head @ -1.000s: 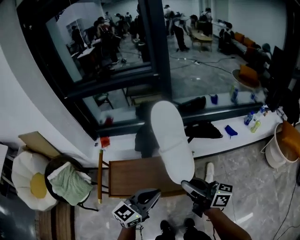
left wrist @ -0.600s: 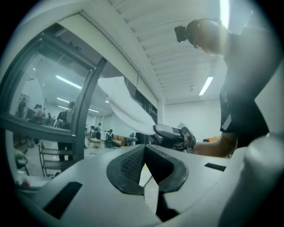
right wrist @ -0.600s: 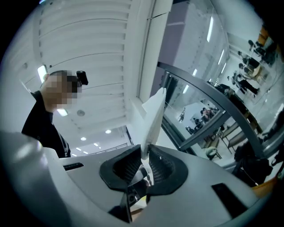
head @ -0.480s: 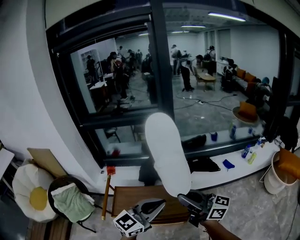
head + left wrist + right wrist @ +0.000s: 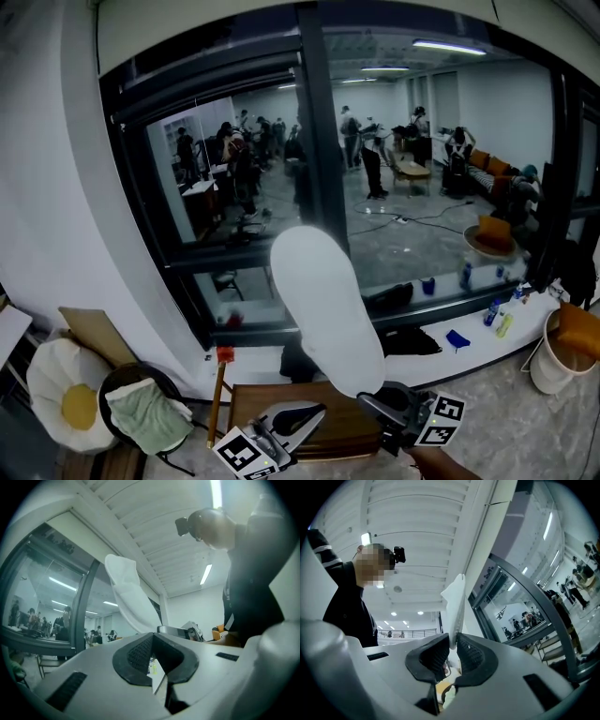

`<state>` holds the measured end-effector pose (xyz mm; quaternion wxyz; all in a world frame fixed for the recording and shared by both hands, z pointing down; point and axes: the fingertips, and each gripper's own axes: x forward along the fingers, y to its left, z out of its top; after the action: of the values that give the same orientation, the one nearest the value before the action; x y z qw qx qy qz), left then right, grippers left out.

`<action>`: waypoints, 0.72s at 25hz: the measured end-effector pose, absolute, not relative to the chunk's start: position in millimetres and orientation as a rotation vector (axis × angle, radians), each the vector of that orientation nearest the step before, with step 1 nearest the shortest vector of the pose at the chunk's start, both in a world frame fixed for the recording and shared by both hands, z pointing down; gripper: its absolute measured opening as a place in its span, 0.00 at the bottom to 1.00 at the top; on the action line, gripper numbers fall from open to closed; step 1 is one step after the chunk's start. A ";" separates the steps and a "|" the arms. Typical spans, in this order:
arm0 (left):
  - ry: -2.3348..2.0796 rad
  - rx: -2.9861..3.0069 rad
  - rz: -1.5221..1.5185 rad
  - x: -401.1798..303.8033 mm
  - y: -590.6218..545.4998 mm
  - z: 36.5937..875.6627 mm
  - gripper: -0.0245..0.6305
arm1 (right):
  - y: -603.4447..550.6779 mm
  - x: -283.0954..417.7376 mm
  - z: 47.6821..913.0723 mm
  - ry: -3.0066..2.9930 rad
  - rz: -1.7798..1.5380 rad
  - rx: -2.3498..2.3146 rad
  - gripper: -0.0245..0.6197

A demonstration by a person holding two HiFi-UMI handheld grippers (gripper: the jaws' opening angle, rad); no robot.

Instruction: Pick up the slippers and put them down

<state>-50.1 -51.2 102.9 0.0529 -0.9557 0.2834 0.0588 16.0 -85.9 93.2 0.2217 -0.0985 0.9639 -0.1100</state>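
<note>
We pinch only the thin edge of the slipper [image 5: 323, 309] in the right gripper [image 5: 453, 645], jaws just closing further; the left gripper [image 5: 152, 640] sits closed, empty. The slipper may pivot out and fall

Slipper [image 5: 328, 314] stands up mid-view, right in front of the window [image 5: 422, 187] and above the table [image 5: 267, 398]. Left of the table there's a chair [image 5: 131, 373] with a cloth [image 5: 145, 417] on it, and a cushion [image 5: 61, 398] just beside, further left. Far right, a bucket [image 5: 553, 361] sits on the floor [image 5: 487, 403], with bottles [image 5: 494, 312] on the ledge [image 5: 473, 330] near it.
</note>
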 end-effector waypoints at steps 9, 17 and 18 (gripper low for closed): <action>0.864 -2.898 0.196 -52.7 -49.2 102.0 0.06 | -87.8 18.5 92.6 2.644 -0.302 -0.271 0.13; 0.867 -2.895 0.202 -55.8 -45.6 101.7 0.06 | -87.0 19.2 92.7 2.629 -0.314 -0.262 0.13; 0.867 -2.898 0.202 -55.5 -45.1 102.0 0.06 | -86.6 19.6 92.7 2.628 -0.313 -0.263 0.13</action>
<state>-55.5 -45.1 102.0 0.0549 -0.9545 0.2856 0.0664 19.6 -86.6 92.7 0.2385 -0.0960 0.9596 -0.1143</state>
